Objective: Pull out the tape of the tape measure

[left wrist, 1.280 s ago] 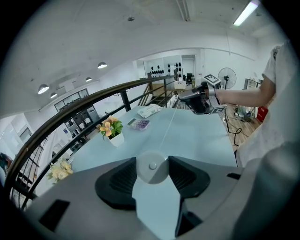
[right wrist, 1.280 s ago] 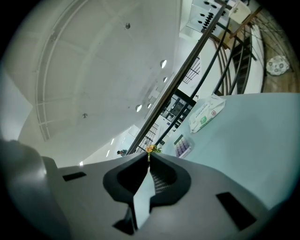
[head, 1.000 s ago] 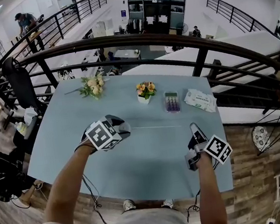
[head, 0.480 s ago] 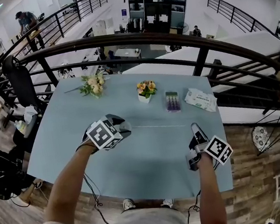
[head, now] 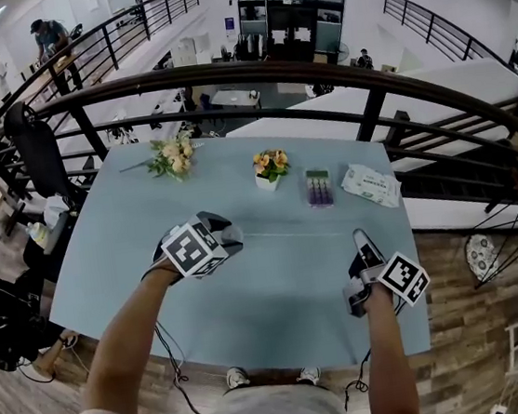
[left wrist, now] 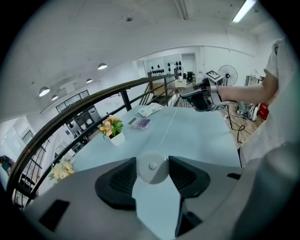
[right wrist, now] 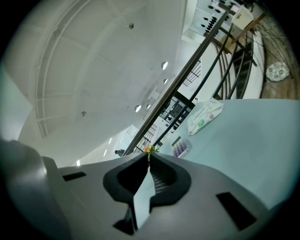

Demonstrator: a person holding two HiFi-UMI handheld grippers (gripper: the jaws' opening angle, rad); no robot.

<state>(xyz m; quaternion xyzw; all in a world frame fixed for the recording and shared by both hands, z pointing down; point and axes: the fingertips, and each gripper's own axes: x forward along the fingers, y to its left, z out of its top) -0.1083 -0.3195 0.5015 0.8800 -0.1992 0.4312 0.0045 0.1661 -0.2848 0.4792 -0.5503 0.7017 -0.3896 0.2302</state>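
Two grippers work over a pale blue table [head: 283, 325]. The left gripper [head: 228, 239] clamps the round white tape measure case [left wrist: 152, 168] between its pads, about mid-table. The right gripper [head: 359, 236] has its jaws pressed together, close to the table's right edge and not far from the near edge.

A thin tape [head: 295, 235] runs straight from the case to the right jaw tips. The tabletop under it and toward the person is bare.

Along the far half stand a small flower pot [head: 270, 167], a purple box [head: 318, 187] and a wipes pack [head: 370, 185], with a loose bouquet [head: 171, 158] at the far left. A dark railing [head: 317, 68] curves just beyond the far edge.

The tape's end at the right jaws is too thin to make out, and so are any markings on it.
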